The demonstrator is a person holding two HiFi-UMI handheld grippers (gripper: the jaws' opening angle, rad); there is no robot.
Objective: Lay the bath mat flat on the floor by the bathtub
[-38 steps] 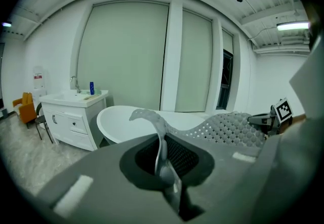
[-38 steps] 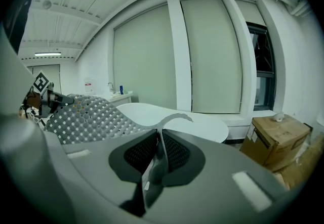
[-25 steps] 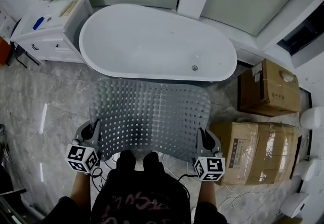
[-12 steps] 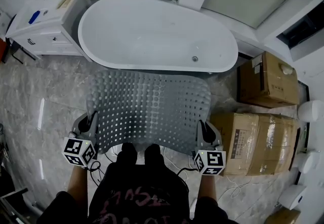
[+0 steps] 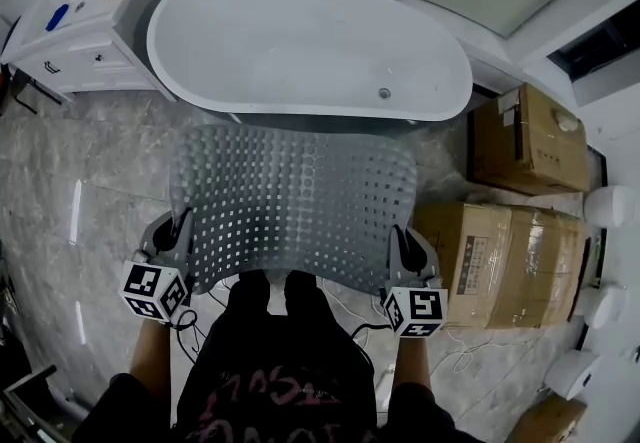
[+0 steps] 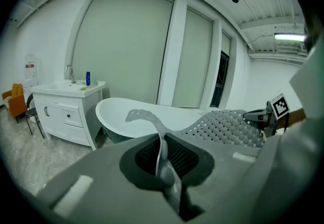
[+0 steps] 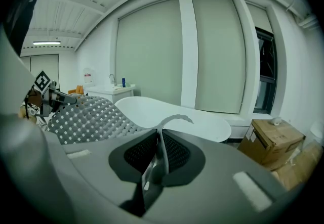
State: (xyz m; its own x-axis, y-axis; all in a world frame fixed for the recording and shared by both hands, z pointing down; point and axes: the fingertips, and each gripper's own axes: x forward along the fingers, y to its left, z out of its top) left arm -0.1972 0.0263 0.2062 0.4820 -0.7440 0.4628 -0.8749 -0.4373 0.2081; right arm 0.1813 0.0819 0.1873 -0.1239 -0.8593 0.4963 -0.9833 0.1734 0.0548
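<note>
A grey perforated bath mat (image 5: pixel 295 203) hangs spread out in the air between my two grippers, in front of the white bathtub (image 5: pixel 300 41). My left gripper (image 5: pixel 182 233) is shut on the mat's near left corner, and the mat's edge (image 6: pixel 161 137) runs pinched between its jaws. My right gripper (image 5: pixel 398 249) is shut on the near right corner, with the mat's edge (image 7: pixel 161 142) clamped the same way. The mat sags a little in the middle. Its far edge reaches toward the tub's base. The floor under the mat is hidden.
A white vanity cabinet (image 5: pixel 75 16) stands left of the tub. Cardboard boxes (image 5: pixel 505 256) sit on the marble floor (image 5: pixel 90 181) to the right, close to the right gripper. The person's feet (image 5: pixel 270 289) stand just behind the mat. Cables lie near the feet.
The mat and both grippers have shifted slightly forward toward the tub and the view has tilted; both grippers keep their hold on the corners.
</note>
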